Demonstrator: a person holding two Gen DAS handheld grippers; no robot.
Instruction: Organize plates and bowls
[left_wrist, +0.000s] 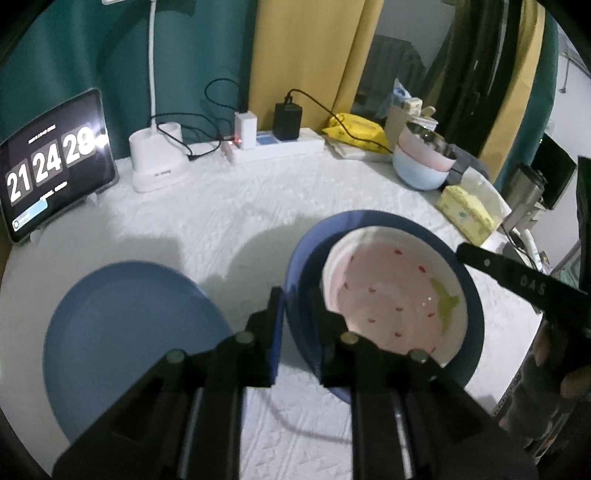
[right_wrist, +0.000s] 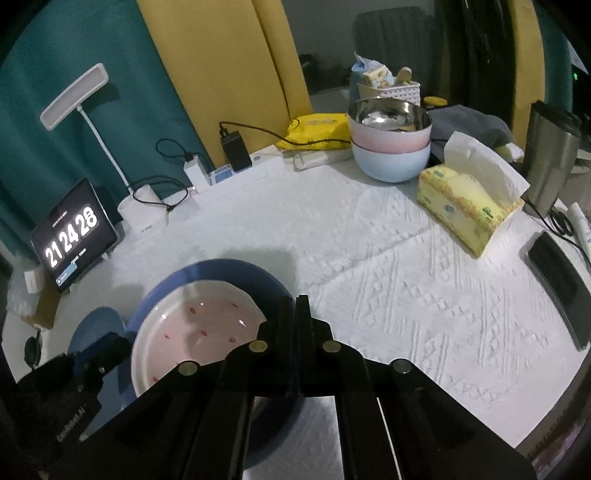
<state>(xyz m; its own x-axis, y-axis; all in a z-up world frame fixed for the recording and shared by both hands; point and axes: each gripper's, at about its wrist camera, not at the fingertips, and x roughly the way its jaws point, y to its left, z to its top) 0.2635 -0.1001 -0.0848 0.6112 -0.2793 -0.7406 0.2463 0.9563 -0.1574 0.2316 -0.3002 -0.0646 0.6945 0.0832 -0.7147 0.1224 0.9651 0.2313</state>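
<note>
A deep dark blue plate (left_wrist: 369, 221) hangs tilted just above the white tablecloth, casting a shadow. Inside it lies a white and pink plate (left_wrist: 399, 295) with red specks and a green mark. My left gripper (left_wrist: 299, 314) is shut on the blue plate's near left rim, one finger on each side. My right gripper (right_wrist: 297, 306) is shut on the opposite rim of the blue plate (right_wrist: 221, 267), and its finger (left_wrist: 480, 260) meets that rim in the left wrist view. A light blue plate (left_wrist: 129, 332) lies flat on the table to the left. The inner plate (right_wrist: 207, 317) is partly hidden by my fingers.
Stacked pink and light blue bowls (right_wrist: 391, 147) with a steel bowl on top stand at the back right. A tissue box (right_wrist: 465, 206), a phone (right_wrist: 561, 291) and a steel tumbler (right_wrist: 550, 158) sit to the right. A tablet clock (left_wrist: 55, 162), a lamp base (left_wrist: 159, 158) and a power strip (left_wrist: 277, 144) line the back.
</note>
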